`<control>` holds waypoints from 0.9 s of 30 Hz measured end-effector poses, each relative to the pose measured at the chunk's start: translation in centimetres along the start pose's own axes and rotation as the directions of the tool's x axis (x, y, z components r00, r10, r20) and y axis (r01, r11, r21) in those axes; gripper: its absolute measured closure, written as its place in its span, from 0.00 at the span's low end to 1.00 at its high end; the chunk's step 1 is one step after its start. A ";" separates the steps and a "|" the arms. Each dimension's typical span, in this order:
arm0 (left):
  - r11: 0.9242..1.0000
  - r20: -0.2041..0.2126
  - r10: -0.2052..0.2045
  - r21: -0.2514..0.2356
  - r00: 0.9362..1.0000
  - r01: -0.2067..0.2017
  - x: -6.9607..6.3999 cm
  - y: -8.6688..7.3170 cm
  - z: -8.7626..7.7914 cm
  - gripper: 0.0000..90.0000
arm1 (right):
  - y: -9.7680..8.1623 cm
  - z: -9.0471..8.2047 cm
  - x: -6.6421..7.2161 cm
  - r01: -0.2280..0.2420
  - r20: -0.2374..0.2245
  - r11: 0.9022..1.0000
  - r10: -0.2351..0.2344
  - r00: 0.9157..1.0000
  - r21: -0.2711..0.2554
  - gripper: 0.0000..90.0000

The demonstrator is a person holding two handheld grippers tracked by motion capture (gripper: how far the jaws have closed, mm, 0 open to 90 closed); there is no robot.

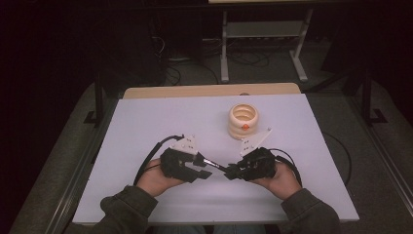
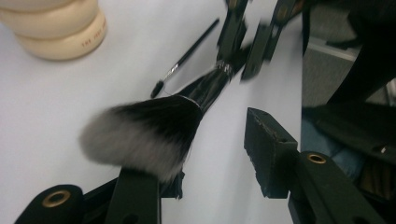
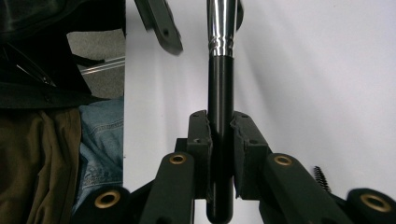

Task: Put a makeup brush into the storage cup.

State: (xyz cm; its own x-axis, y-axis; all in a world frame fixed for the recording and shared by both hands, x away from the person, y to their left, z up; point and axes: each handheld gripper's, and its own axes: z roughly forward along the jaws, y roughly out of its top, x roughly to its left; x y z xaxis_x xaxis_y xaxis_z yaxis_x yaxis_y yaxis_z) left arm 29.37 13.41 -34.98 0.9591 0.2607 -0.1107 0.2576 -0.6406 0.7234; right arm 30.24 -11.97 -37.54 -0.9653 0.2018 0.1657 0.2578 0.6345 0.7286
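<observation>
A large makeup brush point(image 2: 140, 135) with black, white-tipped bristles and a silver ferrule point(image 3: 222, 28) spans the gap between my two grippers above the white table point(image 1: 146, 126). My right gripper point(image 3: 220, 121) is shut on its black handle point(image 3: 220, 88), pads pressing both sides. My left gripper point(image 2: 201, 149) stands open around the bristle head, which brushes against one jaw while the other jaw stands well clear. In the high view the left gripper point(image 1: 207, 170) and right gripper point(image 1: 231, 171) face each other near the table's front, the brush point(image 1: 214, 165) between them.
A cream ribbed holder point(image 1: 243, 121) stands behind the grippers, right of centre. A thin black brush point(image 2: 187, 56) lies on the table beyond the big brush. A small spoolie point(image 3: 321, 177) lies beside my right gripper. The table's front edge is close to the person's sleeves.
</observation>
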 end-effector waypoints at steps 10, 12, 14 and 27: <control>0.997 0.031 -0.044 -0.059 0.999 0.045 0.3 0.6 -0.3 0.69 | 0.4 1.2 0.3 0.039 0.029 0.999 -0.040 0.999 0.026 0.87; 0.997 0.048 -0.049 -0.064 0.998 0.052 0.4 0.7 -0.3 0.71 | 0.5 1.5 0.4 0.061 0.034 0.998 -0.062 0.998 0.029 0.87; 0.995 0.051 -0.060 -0.077 0.997 0.064 0.3 0.8 -0.3 0.76 | 0.6 1.8 0.5 0.077 0.033 0.996 -0.079 0.996 0.038 0.87; 0.996 0.103 -0.070 -0.049 0.992 0.076 0.0 1.4 -0.2 0.85 | 0.9 3.2 1.2 0.100 0.023 0.992 -0.102 0.995 0.074 0.78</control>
State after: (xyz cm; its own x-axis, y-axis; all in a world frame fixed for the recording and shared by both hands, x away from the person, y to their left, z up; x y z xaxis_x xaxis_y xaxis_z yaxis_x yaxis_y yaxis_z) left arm 29.72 12.62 -33.80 0.9456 0.2288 -0.2312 0.3233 -0.5827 0.7456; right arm 29.48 -8.79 -38.87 -0.9853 0.1531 0.0752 0.1622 0.7048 0.6906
